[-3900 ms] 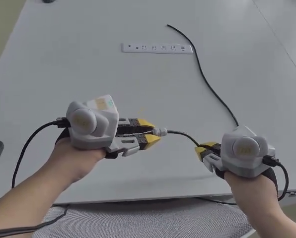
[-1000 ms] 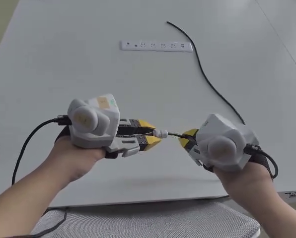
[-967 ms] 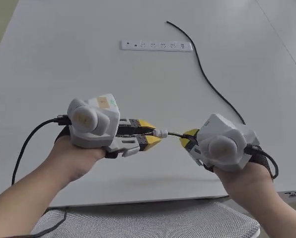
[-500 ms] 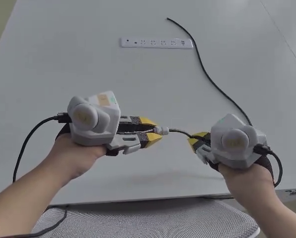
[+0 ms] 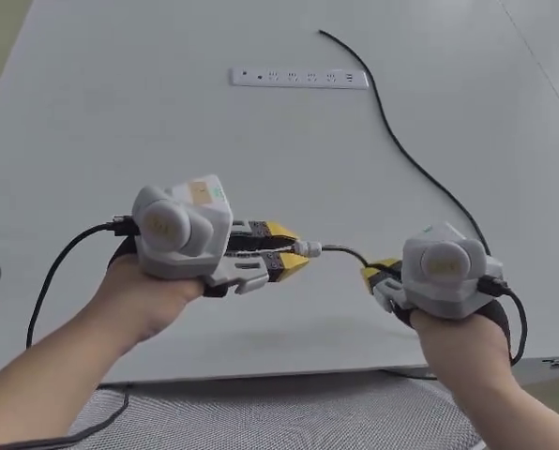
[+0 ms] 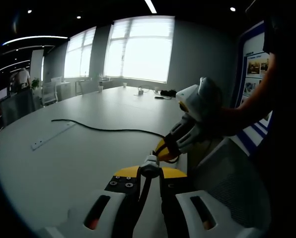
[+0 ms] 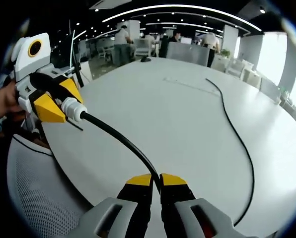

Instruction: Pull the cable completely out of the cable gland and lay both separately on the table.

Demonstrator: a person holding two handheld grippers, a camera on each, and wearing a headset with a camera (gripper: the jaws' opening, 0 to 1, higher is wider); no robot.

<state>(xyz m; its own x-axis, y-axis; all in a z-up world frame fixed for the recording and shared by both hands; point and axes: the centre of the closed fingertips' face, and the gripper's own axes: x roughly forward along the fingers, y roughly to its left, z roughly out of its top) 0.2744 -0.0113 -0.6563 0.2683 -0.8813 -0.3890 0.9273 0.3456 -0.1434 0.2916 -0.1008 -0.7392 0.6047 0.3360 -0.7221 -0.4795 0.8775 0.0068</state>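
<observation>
Nearest me, a grey mesh chair seat (image 5: 261,412) shows below the near edge of the white tabletop (image 5: 120,112).

Left gripper (image 5: 294,249): fingers drawn narrow and clamped on the white cable gland (image 5: 306,248). The gland's end sticks out just past the yellow tips. It is held in the air over the near part of the tabletop, not resting on it.

Right gripper (image 5: 377,275): fingers pinched together on the black cable (image 5: 411,159), near the gland, with a short bowed stretch of cable between the two grippers. In the right gripper view the cable runs straight from between my yellow tips into the gland, so the cable is seated in the gland.

Beyond the right gripper the cable lies on the tabletop and runs away from me in a loose curve. Its free end lies just past the right end of a white power strip (image 5: 298,78) at the far side.
</observation>
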